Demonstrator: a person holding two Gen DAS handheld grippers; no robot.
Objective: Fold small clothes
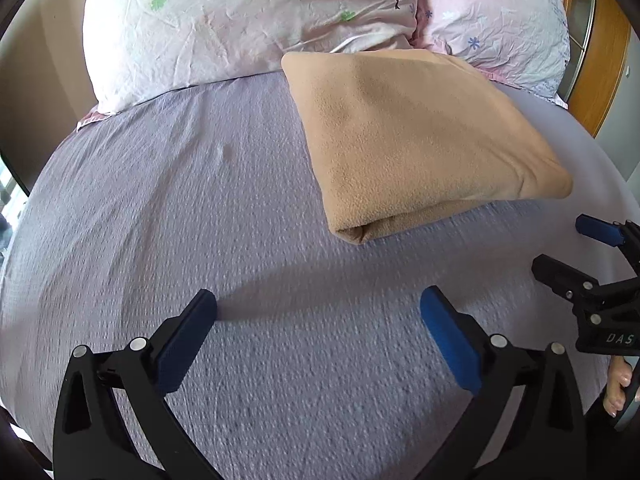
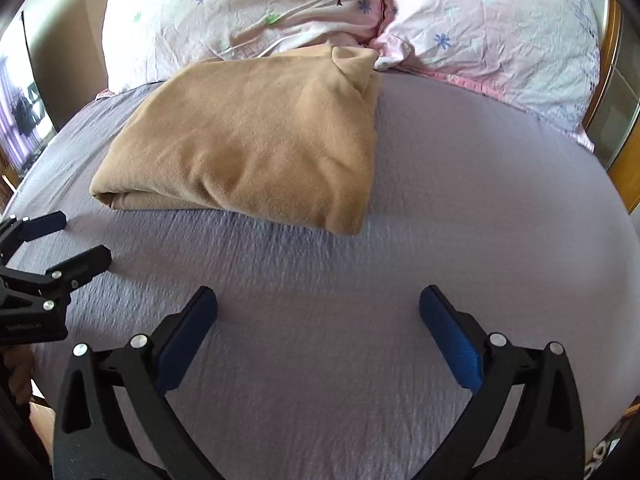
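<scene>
A tan fleece garment [image 1: 420,136] lies folded into a thick rectangle on the lilac bed sheet [image 1: 200,208], its far edge against the pillows. In the right wrist view the garment [image 2: 256,140] sits ahead and to the left, with a small collar fold at its far corner. My left gripper [image 1: 318,304] is open and empty above the sheet, short of the garment's near left corner. My right gripper [image 2: 318,304] is open and empty, short of the garment's near right corner. Each gripper shows at the edge of the other's view: the right one [image 1: 560,246], the left one [image 2: 86,236].
Two floral pink-and-white pillows [image 1: 240,20] [image 1: 500,20] lie along the head of the bed. A wooden bed frame [image 1: 600,64] rises at the right. A wall [image 2: 68,40] and a window area stand to the left.
</scene>
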